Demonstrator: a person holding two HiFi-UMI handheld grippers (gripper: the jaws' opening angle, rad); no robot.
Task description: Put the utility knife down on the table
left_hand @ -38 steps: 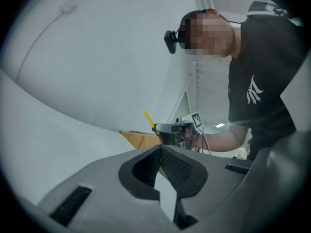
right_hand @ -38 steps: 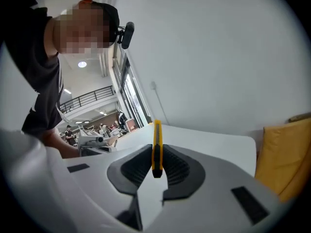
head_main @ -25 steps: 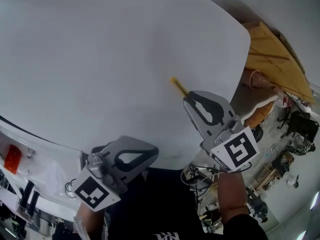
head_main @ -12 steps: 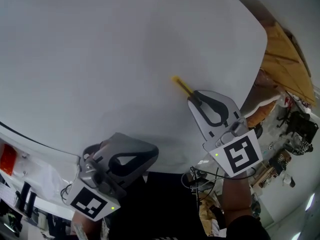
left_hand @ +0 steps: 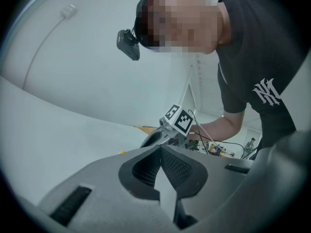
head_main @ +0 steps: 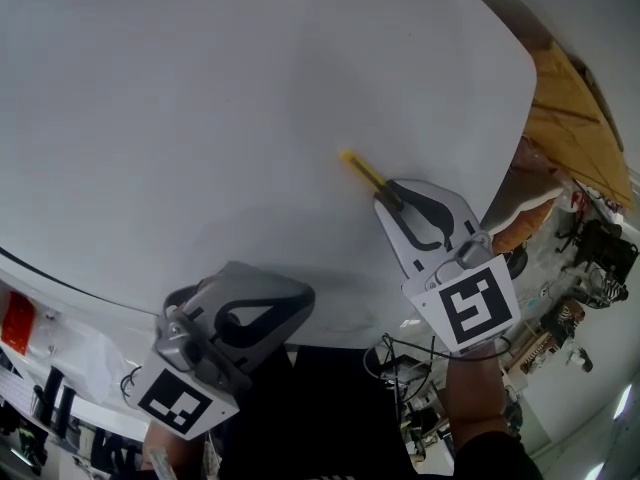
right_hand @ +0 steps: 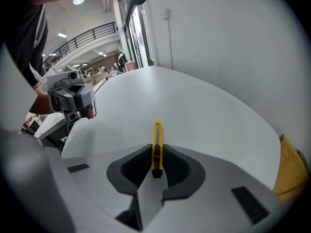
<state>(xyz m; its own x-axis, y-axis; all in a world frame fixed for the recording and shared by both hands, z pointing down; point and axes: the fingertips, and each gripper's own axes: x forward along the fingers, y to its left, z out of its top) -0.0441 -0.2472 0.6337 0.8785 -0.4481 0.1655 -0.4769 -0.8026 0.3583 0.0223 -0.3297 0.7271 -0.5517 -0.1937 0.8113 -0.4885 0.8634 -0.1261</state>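
Observation:
The utility knife point(head_main: 360, 172) is slim and yellow, and it sticks out over the white round table point(head_main: 200, 108) near the table's right edge. My right gripper point(head_main: 386, 197) is shut on its rear end. In the right gripper view the utility knife point(right_hand: 157, 147) stands clamped between the dark pads, pointing away across the table point(right_hand: 194, 106). I cannot tell whether it touches the surface. My left gripper point(head_main: 303, 301) hovers at the table's near edge, shut with nothing in it; its pads point(left_hand: 172, 166) meet at the tip.
Brown cardboard point(head_main: 575, 118) lies past the table's right edge, seen also as cardboard point(right_hand: 290, 174) in the right gripper view. Cluttered floor and cables show below the near edge. A person in a dark shirt point(left_hand: 262, 57) leans over the table.
The right gripper keeps the knife at nearly the same spot. The left gripper has drifted slightly toward the near edge, and the head camera has shifted a little.

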